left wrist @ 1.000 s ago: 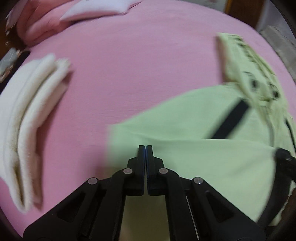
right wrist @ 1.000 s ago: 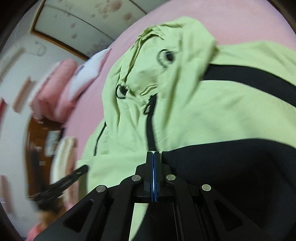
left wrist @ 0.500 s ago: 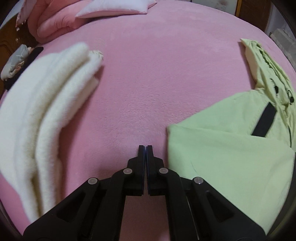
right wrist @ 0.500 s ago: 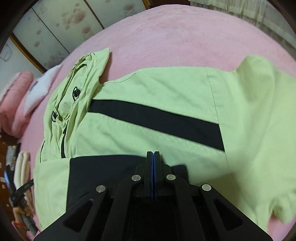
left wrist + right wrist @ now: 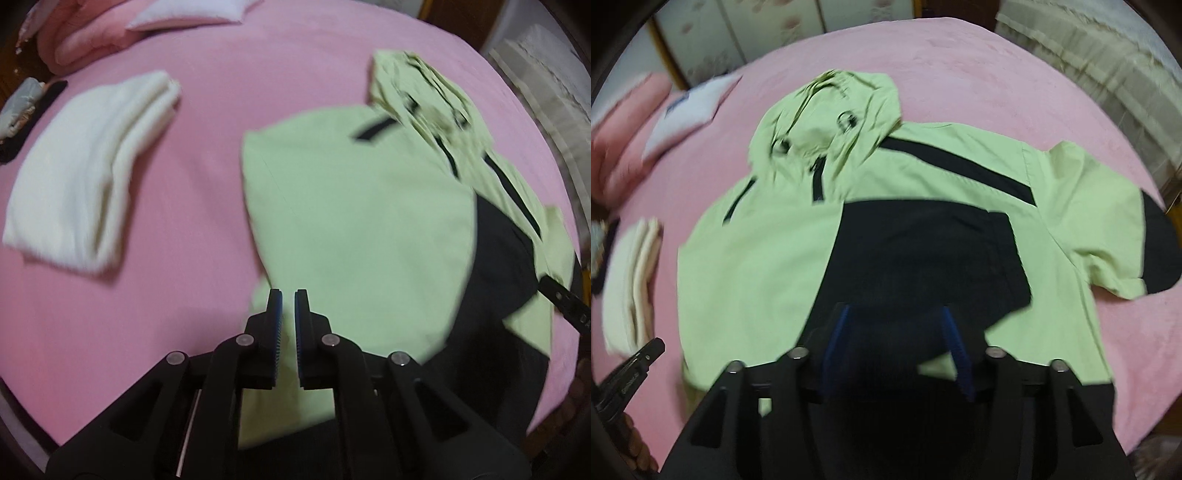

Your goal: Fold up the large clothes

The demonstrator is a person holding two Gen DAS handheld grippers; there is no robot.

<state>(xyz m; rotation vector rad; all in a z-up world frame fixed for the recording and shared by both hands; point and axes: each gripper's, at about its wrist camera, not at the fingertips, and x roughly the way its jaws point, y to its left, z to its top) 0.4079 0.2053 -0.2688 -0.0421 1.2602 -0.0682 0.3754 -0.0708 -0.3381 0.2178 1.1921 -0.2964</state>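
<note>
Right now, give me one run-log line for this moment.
left tongs: slightly open, empty, over jacket hem | right tongs: wide open, empty | green-and-black hooded jacket: flat on pink bedspread, one sleeve folded in

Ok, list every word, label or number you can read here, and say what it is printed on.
Nothing reads clearly.
Right gripper's arm, left wrist view: pale letters, too blurred to read.
Left gripper's arm, right wrist view: small print, too blurred.
Pillow: blue patch, unreadable.
Green jacket: no visible text.
</note>
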